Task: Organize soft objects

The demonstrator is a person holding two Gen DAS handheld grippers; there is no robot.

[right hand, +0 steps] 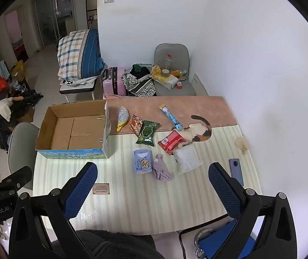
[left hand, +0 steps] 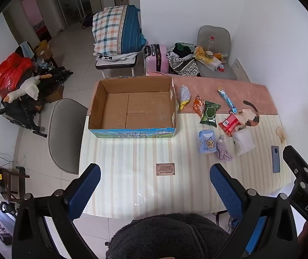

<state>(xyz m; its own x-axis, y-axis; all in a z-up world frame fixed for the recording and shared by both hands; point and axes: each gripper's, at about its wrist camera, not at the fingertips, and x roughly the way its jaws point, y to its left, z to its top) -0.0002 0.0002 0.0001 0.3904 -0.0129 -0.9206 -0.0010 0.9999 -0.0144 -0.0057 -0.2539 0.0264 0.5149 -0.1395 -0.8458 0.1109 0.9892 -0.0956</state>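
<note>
Purple cloth (right hand: 162, 170) lies well beyond the open right jaws.

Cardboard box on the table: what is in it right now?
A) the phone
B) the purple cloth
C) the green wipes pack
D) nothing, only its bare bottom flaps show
D: the cardboard box shows only bare bottom flaps, while the purple cloth, green wipes pack and phone all lie on the table outside it.

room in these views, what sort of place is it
Most likely a lived-in home, perhaps a dining corner used for storage. A table with a striped cloth holds an empty cardboard box and snack packets; folded bedding and a pink suitcase sit behind it.
</note>
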